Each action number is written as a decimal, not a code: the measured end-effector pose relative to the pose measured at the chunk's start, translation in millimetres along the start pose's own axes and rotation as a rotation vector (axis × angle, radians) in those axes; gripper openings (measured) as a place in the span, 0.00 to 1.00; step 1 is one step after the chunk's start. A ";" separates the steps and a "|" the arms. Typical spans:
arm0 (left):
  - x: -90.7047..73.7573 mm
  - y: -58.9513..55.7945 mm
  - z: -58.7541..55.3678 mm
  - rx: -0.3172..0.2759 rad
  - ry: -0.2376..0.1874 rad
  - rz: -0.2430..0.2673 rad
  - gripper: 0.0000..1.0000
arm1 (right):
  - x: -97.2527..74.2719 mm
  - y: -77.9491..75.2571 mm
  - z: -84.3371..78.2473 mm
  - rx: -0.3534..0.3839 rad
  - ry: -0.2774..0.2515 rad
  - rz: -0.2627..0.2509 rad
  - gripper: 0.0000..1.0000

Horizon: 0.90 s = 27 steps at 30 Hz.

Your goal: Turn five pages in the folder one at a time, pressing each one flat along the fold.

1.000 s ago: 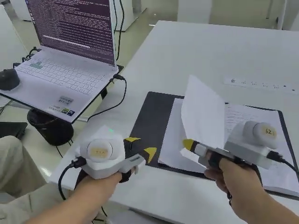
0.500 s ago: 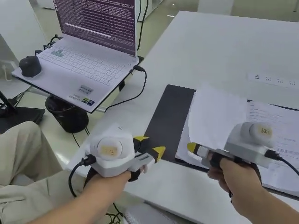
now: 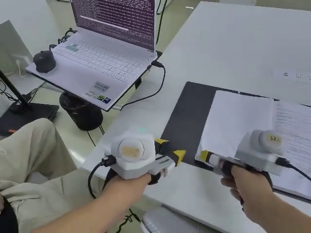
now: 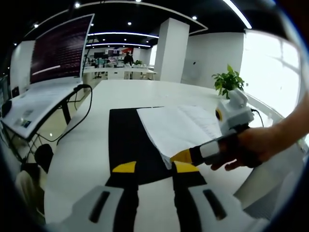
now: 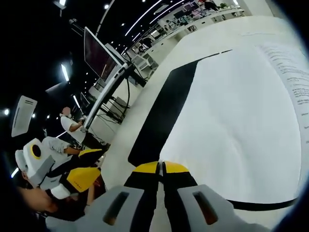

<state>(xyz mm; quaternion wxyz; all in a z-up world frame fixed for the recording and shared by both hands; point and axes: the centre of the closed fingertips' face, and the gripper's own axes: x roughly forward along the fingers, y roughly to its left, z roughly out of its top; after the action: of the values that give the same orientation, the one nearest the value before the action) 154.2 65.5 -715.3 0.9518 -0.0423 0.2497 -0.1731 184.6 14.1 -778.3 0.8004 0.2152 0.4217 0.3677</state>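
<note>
One page turn nearly complete.
With right gripper (image 3: 204, 156) fingers (image 5: 147, 168) closed on corner of page (image 3: 238, 121), flat in folder (image 3: 187, 116) on surface (image 3: 228, 43), left gripper (image 3: 170, 149) fingers (image 4: 124, 167) apart alongside: release, press along fold.

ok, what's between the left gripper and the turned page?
Only a bare strip of black folder cover separates the left gripper from the turned page, clearest in the left gripper view.

Black folder (image 3: 187, 114), white page (image 3: 238, 121), white laptop (image 3: 97, 63), beige trousers (image 3: 29, 155)
</note>
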 end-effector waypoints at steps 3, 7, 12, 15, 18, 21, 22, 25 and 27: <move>4.1 1.7 -0.2 0.005 0.007 0.004 0.26 | -2.8 4.3 -1.6 0.021 -0.018 0.033 0.10; 14.3 -1.6 -1.4 0.019 0.020 -0.009 0.25 | -16.2 3.0 3.8 0.058 -0.045 0.072 0.08; 39.4 -24.8 -2.8 0.060 0.044 -0.073 0.24 | -46.1 -12.7 27.3 0.103 -0.121 0.100 0.08; 57.9 -39.9 -4.3 0.093 0.055 -0.119 0.22 | -60.2 -29.2 38.7 0.129 -0.144 0.102 0.07; 73.4 -51.6 -9.0 0.134 0.075 -0.144 0.19 | -71.3 -40.7 43.7 0.147 -0.142 0.102 0.05; 85.9 -55.5 -19.7 0.163 0.114 -0.146 0.18 | -81.4 -51.9 48.8 0.174 -0.135 0.103 0.05; 90.1 -55.5 -23.4 0.157 0.125 -0.141 0.18 | -83.9 -53.9 51.0 0.179 -0.138 0.099 0.04; 95.0 -51.1 -34.3 0.167 0.159 -0.122 0.15 | -89.1 -62.6 59.5 0.201 -0.145 0.098 0.04; 94.6 -46.5 -40.4 0.187 0.176 -0.098 0.13 | -90.6 -67.0 64.8 0.209 -0.147 0.096 0.02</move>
<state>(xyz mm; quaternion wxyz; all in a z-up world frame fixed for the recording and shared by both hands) 197.2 -11.0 -786.3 0.9164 0.0497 0.3125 -0.2449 232.0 -100.5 -739.6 0.7838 0.3436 0.3874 0.3428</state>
